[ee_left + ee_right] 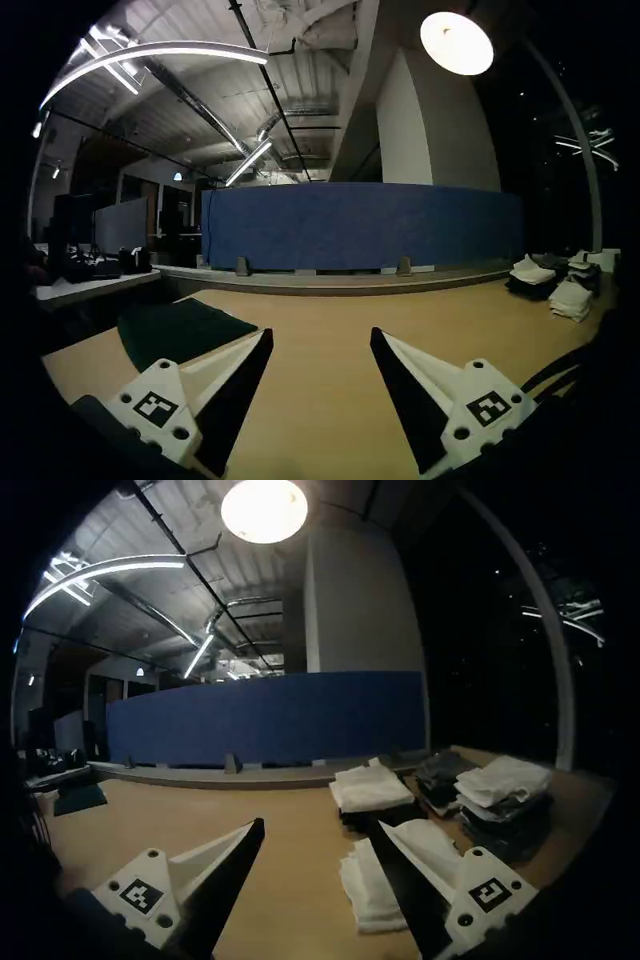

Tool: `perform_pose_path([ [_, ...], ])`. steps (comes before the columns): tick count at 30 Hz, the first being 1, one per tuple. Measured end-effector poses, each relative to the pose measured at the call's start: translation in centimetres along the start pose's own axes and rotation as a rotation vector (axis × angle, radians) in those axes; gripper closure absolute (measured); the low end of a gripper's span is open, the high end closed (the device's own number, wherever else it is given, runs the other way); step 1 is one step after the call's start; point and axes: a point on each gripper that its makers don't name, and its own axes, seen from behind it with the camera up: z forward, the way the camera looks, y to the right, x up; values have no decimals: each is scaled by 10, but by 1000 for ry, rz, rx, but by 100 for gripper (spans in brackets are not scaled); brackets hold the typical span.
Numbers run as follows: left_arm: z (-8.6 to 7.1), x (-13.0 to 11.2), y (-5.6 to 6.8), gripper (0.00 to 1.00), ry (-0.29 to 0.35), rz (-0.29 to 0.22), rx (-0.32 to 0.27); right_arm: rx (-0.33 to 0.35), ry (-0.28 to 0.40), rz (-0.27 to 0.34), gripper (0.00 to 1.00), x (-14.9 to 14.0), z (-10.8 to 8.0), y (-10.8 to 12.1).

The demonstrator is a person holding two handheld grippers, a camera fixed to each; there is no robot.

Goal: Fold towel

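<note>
In the left gripper view a dark green towel (180, 330) lies flat on the wooden table (336, 336), just beyond and left of my left gripper (322, 340), which is open with nothing between its fingers. In the right gripper view my right gripper (318, 830) is open too, held above the table (240, 824). A folded white towel (376, 880) lies right under its right finger (416, 856). The same dark green towel (78, 798) shows far off at the left.
Stacks of folded white and dark towels (496, 800) stand at the table's right end, with another white stack (370, 788) beside them; they appear small in the left gripper view (560, 284). A blue partition (360, 226) runs along the table's far edge. A second desk (88, 284) stands at the left.
</note>
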Motion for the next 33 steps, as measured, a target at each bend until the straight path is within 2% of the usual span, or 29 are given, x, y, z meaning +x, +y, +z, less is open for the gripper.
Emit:
perform_pose_path([
  [15,1,-1,-1,10,0,0,0,13,9,15,0,-19,6,0],
  [33,0,0,-1,10,0,0,0,20,35,-69,0,-23,5,-19],
])
